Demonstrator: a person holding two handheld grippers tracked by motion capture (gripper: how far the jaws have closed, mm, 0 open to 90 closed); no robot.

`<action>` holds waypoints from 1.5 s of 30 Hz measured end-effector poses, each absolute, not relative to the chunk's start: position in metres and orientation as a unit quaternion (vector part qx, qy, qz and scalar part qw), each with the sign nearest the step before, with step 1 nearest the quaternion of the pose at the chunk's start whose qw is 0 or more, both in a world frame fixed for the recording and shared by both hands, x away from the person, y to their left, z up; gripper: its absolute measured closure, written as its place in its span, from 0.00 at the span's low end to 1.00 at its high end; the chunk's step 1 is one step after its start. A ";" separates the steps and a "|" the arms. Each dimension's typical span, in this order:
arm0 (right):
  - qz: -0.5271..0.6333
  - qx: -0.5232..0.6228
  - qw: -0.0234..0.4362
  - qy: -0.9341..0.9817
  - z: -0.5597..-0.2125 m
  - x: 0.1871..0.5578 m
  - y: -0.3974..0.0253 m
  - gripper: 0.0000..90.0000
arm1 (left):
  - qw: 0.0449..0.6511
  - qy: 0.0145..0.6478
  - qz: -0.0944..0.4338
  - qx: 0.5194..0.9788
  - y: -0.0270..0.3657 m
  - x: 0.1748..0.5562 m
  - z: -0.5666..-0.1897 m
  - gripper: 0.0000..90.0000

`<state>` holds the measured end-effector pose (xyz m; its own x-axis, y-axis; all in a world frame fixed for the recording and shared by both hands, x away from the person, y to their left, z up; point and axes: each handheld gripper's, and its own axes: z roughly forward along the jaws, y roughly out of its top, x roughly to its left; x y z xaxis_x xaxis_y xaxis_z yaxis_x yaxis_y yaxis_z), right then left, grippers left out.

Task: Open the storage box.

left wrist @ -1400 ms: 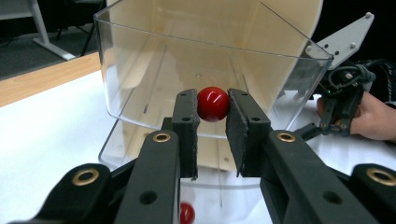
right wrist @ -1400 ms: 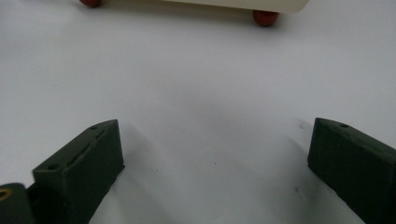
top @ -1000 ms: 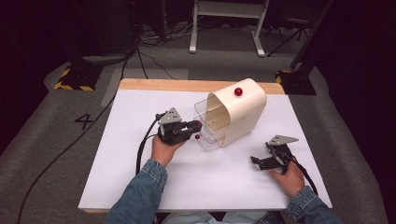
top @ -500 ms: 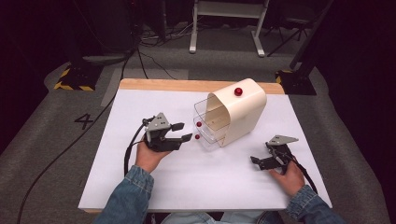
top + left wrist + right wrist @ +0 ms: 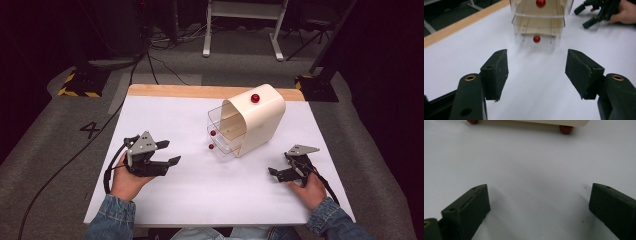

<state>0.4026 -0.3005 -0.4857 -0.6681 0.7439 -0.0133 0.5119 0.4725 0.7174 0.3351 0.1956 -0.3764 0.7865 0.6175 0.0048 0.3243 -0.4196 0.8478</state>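
A white table (image 5: 165, 115) with a strip of bare wood along its far edge takes up the middle of the high view, standing on grey carpet. On the carpet at the left of the frame, just off the table's corner, a dark figure "4" (image 5: 90, 130) is marked; it is the one piece of writing I can read anywhere. Further up on that side sits a black-and-yellow striped base (image 5: 80, 86).

Right of centre on the table stands a cream drawer box (image 5: 260, 122) with a rounded top and a red knob (image 5: 255, 98) on its upper face. Two clear drawers (image 5: 225, 135), one above the other, stick out of its open front toward the lower left, each with a small red ball handle; in the left gripper view the lower handle (image 5: 536, 39) shows at the top centre, the drawers straight ahead.

At the lower left, a hand in a denim sleeve holds the left gripper (image 5: 167, 152), its jaws spread wide and empty, pointing toward the drawers but well apart from them. At the lower right, the other hand holds the right gripper (image 5: 279, 169) low on the table, near the box's right side, jaws likewise spread with nothing between them. Its own view shows bare white tabletop between the jaws and two red feet (image 5: 566, 129) under the box at the top edge.
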 end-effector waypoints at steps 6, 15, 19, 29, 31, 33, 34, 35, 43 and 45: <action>0.353 0.373 0.164 0.842 -0.486 0.403 -0.301 0.04 | 0.437 0.284 0.147 0.841 0.207 0.323 -0.388 0.37; 0.353 0.373 0.164 0.842 -0.486 0.403 -0.301 0.04 | 0.374 0.326 0.127 0.859 0.228 0.324 -0.423 0.36; 0.353 0.373 0.164 0.842 -0.486 0.403 -0.301 0.04 | 0.362 0.344 0.117 0.858 0.234 0.330 -0.435 0.36; 0.353 0.373 0.164 0.842 -0.486 0.403 -0.301 0.04 | 0.314 0.392 0.121 0.856 0.235 0.342 -0.459 0.34; 0.354 0.373 0.164 0.842 -0.486 0.403 -0.301 0.04 | 0.316 0.385 0.125 0.858 0.235 0.342 -0.461 0.34; 0.354 0.373 0.164 0.842 -0.486 0.403 -0.301 0.04 | 0.323 0.381 0.128 0.857 0.233 0.342 -0.462 0.34; 0.354 0.373 0.164 0.842 -0.486 0.403 -0.301 0.04 | 0.323 0.381 0.128 0.857 0.233 0.342 -0.462 0.34; 0.354 0.373 0.164 0.842 -0.486 0.403 -0.301 0.04 | 0.327 0.377 0.129 0.857 0.231 0.342 -0.464 0.34; 0.353 0.372 0.164 0.842 -0.486 0.403 -0.301 0.04 | 0.347 0.374 0.117 0.852 0.229 0.346 -0.479 0.28; 0.354 0.372 0.164 0.842 -0.486 0.402 -0.301 0.04 | 0.359 0.366 0.114 0.851 0.231 0.345 -0.482 0.24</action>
<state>0.4025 -0.3006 -0.4856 -0.6688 0.7434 -0.0130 0.5114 0.4726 0.7177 0.3449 0.2307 -0.4823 0.7067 0.7041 -0.0689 0.5403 -0.4743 0.6950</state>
